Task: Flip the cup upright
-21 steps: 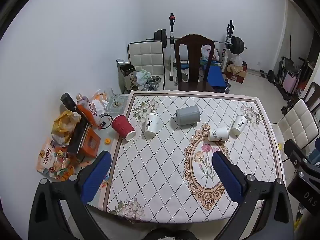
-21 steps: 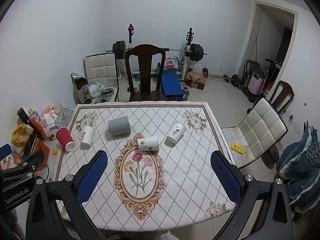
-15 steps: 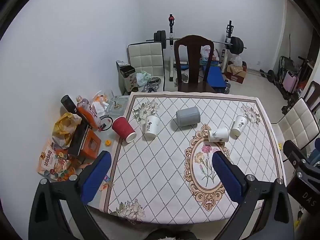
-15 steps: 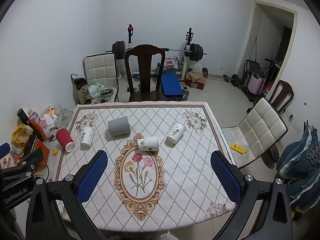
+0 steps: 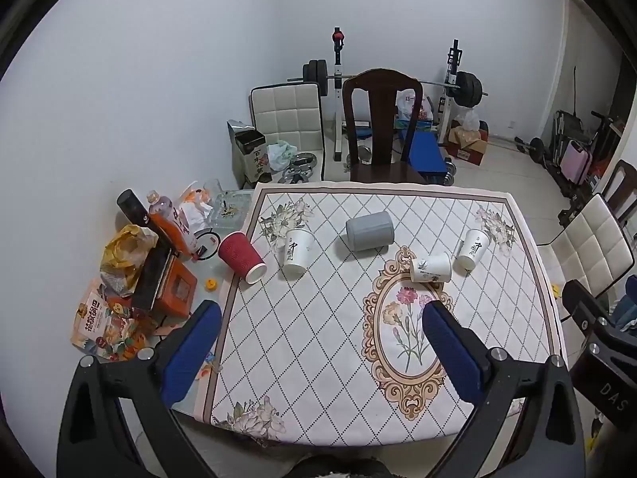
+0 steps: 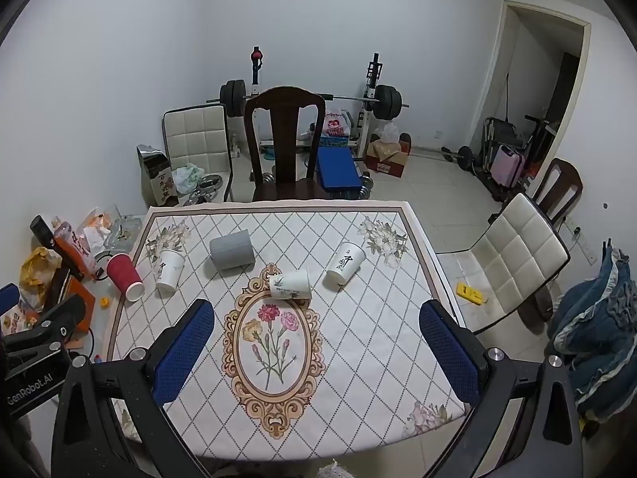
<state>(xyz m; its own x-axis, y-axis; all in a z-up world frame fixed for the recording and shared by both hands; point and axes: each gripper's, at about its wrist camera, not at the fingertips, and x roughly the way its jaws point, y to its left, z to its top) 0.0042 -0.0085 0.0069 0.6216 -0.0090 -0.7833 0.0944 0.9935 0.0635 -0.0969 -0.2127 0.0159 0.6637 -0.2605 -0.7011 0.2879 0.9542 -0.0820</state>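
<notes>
- Left gripper (image 5: 320,318): fingers spread wide, nothing between them; it hangs high above the near edge of the tabletop (image 5: 318,342), toward the left side
- Right gripper (image 6: 316,316): fingers likewise spread wide and empty, held high over the near edge, toward the middle
- Judgement: both are held up and back so that the whole spread of cups is in sight before one is chosen; no approach is evident yet
- Five cups lie tipped on the tabletop, none upright
- Red cup (image 5: 241,257): at the left edge, mouth toward the near side, partly overhanging the edge
- White cup with black mark (image 5: 296,255): just beside the red cup, near the far-left corner, mouth toward the near side
- Grey cup (image 5: 369,231): on its side in the far middle, well apart from the others
- Small printed white cup (image 6: 290,284): on its side at the far tip of the oval flower medallion, closest to the right gripper
- Second marked white cup (image 6: 345,261): near the far-right corner, just beside the printed cup, not clearly touching it
- Judgement: the task has not started; which cup is meant cannot be told
- Risk, as judgement: paper cups are light and round, so a side push would roll them; the red cup could drop off the left edge
</notes>
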